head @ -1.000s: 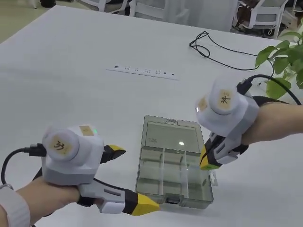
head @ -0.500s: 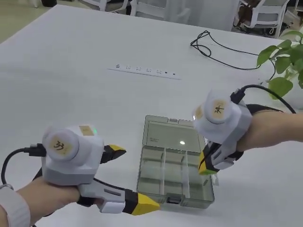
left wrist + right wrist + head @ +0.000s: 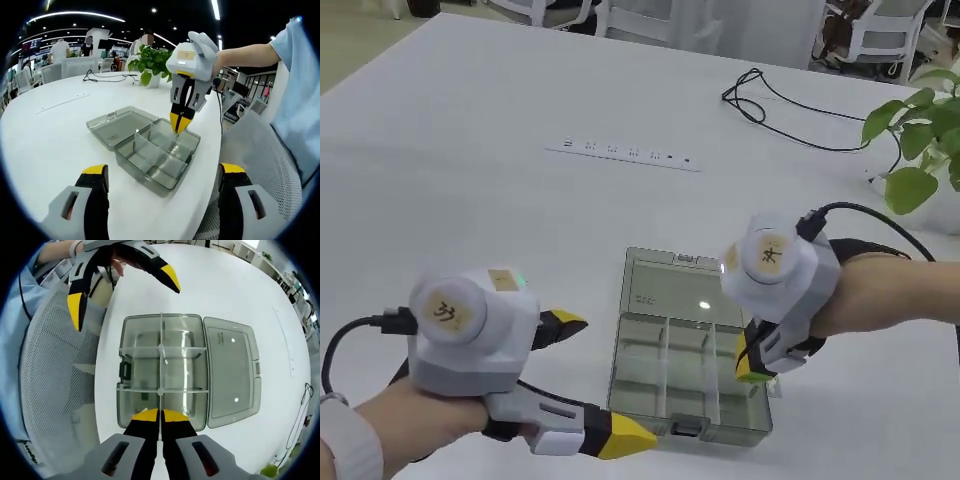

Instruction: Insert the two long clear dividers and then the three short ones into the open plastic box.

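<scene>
Head view | right gripper (image 3: 752,370) pinches divider (image 3: 160,367) at box (image 3: 730,428) edge | left gripper (image 3: 616,380) agape (beside box)

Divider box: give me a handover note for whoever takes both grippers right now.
Left gripper: open, empty, hovering by the front-left corner of the box.
Right gripper: shut on a clear divider, tips pointing down at the box's right edge in the head view.
Lid: open, lying flat behind the box.
Done: two parallel dividers stand in the box, and the held one crosses them.
Left: seat and release the held divider, then probably add two more. I cannot tell long from short.
</scene>
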Demonstrator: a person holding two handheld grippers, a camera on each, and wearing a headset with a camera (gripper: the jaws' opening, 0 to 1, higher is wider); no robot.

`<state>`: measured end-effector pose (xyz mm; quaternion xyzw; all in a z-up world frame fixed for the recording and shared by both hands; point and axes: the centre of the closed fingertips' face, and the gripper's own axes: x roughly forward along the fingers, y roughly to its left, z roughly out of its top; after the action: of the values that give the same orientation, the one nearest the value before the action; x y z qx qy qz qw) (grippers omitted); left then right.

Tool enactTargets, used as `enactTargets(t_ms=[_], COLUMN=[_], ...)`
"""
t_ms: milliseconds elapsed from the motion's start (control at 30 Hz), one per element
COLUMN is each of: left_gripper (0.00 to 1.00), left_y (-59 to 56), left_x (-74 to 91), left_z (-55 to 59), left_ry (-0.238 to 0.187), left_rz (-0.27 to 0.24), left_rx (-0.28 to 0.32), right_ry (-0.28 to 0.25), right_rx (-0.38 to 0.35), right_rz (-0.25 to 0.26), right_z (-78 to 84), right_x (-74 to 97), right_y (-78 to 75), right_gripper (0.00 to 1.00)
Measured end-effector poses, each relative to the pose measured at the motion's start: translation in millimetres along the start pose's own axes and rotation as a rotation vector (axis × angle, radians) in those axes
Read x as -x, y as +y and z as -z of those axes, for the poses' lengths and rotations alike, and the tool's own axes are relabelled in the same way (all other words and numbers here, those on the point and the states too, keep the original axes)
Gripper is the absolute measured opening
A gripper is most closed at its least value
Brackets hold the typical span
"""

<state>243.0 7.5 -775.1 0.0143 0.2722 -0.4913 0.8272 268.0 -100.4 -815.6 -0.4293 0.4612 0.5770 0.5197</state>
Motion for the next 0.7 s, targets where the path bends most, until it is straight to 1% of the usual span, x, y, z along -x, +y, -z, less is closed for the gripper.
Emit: enactTargets(t_ms=[167, 433, 533, 567, 667, 700], left_gripper=[0.92, 0.92, 0.92, 0.92, 0.92, 0.92], left_y=[-0.3, -1.0, -1.1, -1.3, -1.6, -1.8], left_x=[-1.4, -1.0, -0.6, -0.5, -0.1, 0.1], left_z=[-0.5, -1.4, -1.8, -1.8, -2.3, -2.4], left_ry=[-0.001, 0.0, -0.001, 0.0, -0.001, 0.0], left_rz=[0.001, 0.002, 0.0, 0.0, -0.001, -0.001], left_rx=[0.001, -0.002, -0.002, -0.003, -0.004, -0.003], right_ry=[0.001, -0.015, -0.042, -0.06, -0.117, -0.156], right_rx=[0.004, 0.008, 0.016, 0.036, 0.038, 0.056], right_rz=[0.006, 0.007, 0.005, 0.009, 0.032, 0.052], right_z=[0.0, 0.5, 0.8, 0.5, -3.4, -8.1], right_x=[-0.8, -0.5, -0.2, 0.0, 4.0, 6.5], right_y=[0.3, 1.0, 1.0, 1.0, -0.5, -2.9], right_gripper=[0.01, 0.02, 0.03, 0.03, 0.2, 0.26])
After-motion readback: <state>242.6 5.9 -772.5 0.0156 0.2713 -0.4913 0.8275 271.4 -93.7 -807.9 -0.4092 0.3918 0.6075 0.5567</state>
